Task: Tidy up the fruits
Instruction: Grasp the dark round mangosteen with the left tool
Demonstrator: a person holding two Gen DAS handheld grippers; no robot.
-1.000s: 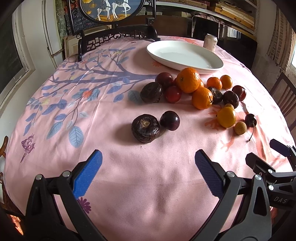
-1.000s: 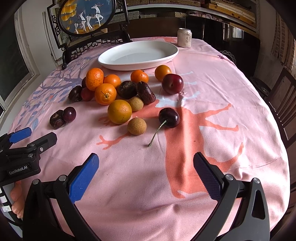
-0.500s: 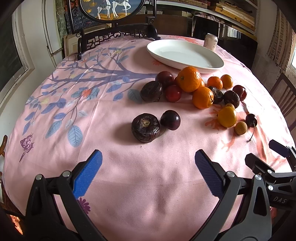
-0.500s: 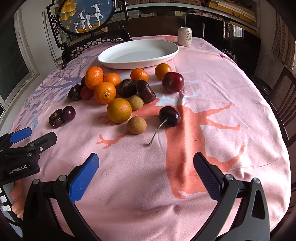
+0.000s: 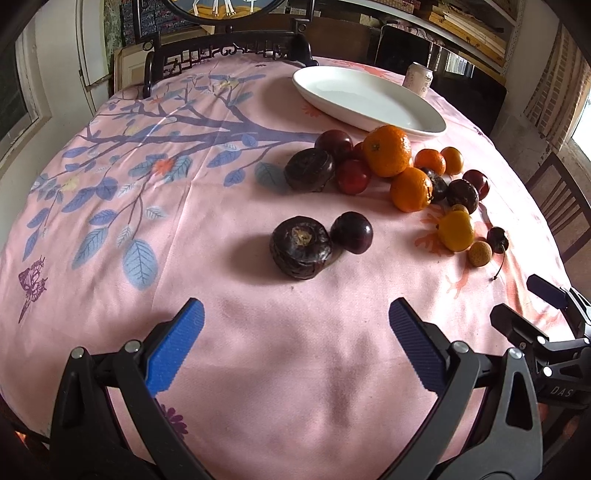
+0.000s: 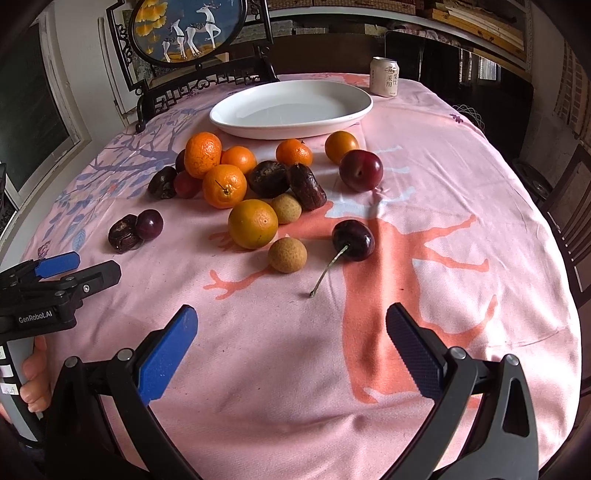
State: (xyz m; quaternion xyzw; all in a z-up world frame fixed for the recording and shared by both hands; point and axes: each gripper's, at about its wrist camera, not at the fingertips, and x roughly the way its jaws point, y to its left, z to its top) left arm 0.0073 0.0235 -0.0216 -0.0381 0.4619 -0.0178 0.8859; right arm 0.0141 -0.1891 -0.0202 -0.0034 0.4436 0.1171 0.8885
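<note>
A white oval plate (image 5: 369, 99) (image 6: 291, 109) lies empty at the far side of the pink tablecloth. Before it lie several oranges (image 6: 224, 185), plums (image 6: 361, 170), dark water chestnuts (image 5: 300, 246), two longans (image 6: 287, 254) and a stemmed cherry (image 6: 352, 240). My left gripper (image 5: 295, 332) is open and empty, hovering just short of a water chestnut and a dark plum (image 5: 351, 232). My right gripper (image 6: 290, 332) is open and empty, hovering just short of the cherry and the near longan. Each gripper shows at the edge of the other's view.
A drink can (image 6: 384, 76) stands behind the plate. A carved dark chair (image 5: 221, 55) with a round deer picture (image 6: 184, 29) stands at the table's far edge. Another chair (image 6: 569, 206) is at the right side.
Both grippers have crept slightly forward toward the fruit. Both stay open, and no fruit has moved.
</note>
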